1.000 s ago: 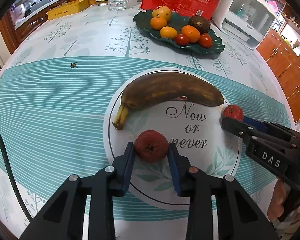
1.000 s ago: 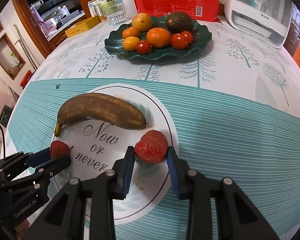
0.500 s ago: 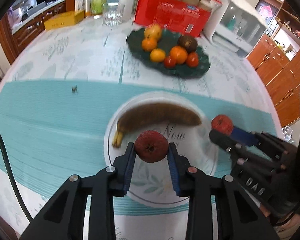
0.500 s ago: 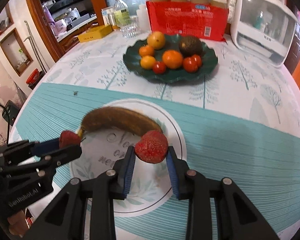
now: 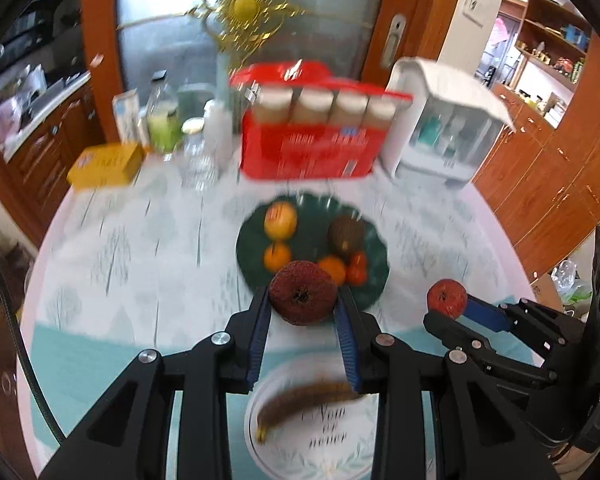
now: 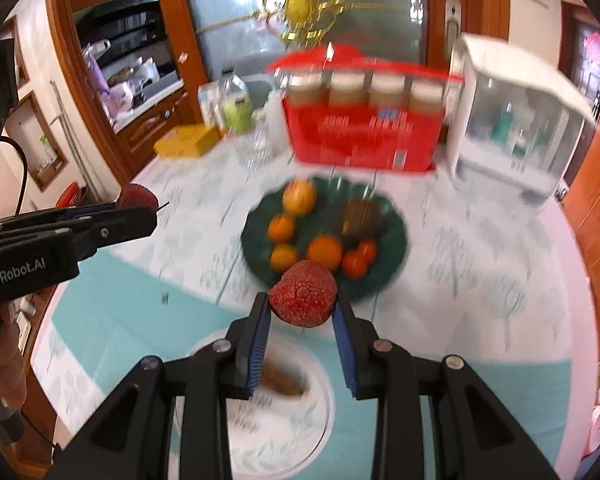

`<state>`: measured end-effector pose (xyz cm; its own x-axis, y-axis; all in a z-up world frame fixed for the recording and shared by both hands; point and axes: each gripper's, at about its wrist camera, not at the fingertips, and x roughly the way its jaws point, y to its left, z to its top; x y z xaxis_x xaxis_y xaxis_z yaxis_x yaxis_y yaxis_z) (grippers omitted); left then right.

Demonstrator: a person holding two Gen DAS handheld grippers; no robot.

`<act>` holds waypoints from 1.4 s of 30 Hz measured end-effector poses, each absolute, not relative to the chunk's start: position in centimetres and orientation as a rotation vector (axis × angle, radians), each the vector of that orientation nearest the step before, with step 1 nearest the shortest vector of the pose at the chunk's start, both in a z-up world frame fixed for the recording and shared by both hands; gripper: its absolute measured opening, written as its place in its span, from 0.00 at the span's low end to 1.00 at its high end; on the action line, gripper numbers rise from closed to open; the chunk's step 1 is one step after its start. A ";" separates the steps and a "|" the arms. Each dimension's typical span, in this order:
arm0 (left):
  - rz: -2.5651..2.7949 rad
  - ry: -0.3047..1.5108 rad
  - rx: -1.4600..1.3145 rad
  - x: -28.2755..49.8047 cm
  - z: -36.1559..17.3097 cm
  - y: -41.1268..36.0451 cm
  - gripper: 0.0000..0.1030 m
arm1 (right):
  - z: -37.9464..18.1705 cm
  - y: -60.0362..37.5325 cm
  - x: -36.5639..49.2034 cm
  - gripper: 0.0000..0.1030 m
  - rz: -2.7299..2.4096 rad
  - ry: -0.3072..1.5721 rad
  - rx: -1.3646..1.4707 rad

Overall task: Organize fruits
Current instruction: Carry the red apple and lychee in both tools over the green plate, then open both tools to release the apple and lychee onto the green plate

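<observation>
While both my grippers hang above the table [image 5: 112,240], its tree-print cloth spreads wide below and ahead of them, blurred. Behind the far end of it sits a red box [image 5: 306,148] of jars, with a white cabinet [image 5: 444,136] just right of it. Ahead of my left gripper [image 5: 302,307] lies the dark green plate [image 5: 248,248], loaded with oranges, tomatoes and a dark avocado. Below and behind the fingers, the brown banana [image 5: 300,404] lies on the white round print of the cloth. My left gripper is clamped on a dark red lychee [image 5: 302,294], pads pressing both sides, fruit lifted off the table. My right gripper [image 6: 302,314] is clamped on a brighter red lychee [image 6: 303,298], also in the air, in front of the plate's near rim [image 6: 396,256]. Each gripper shows in the other's view, off to the side, fruit in its tips.
</observation>
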<state>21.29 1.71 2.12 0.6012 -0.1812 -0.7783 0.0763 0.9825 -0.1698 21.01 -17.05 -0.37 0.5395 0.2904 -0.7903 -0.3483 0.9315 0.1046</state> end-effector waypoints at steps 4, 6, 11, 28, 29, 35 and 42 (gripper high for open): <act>-0.167 0.892 -0.071 25.3 4.1 1.2 0.30 | 2.0 -16.9 25.3 0.31 0.344 0.890 -0.066; -0.170 0.903 -0.065 27.8 3.9 1.1 0.30 | 2.1 -16.5 27.2 0.31 0.331 0.889 -0.066; -0.185 0.977 -0.082 32.5 0.3 1.4 0.30 | 0.4 -15.5 31.8 0.31 0.333 0.916 -0.030; -0.206 1.174 -0.066 38.5 -14.7 1.5 0.30 | -12.7 -11.4 39.6 0.31 0.311 1.145 0.016; -0.209 1.175 -0.063 38.6 -14.9 1.4 0.30 | -13.0 -11.4 39.7 0.31 0.311 1.151 0.018; -0.219 1.179 -0.049 39.1 -15.6 1.1 0.34 | -13.9 -11.4 39.9 0.32 0.320 1.165 0.007; -0.214 1.154 0.000 38.6 -15.0 0.4 0.69 | -13.3 -11.7 39.4 0.42 0.344 1.141 0.022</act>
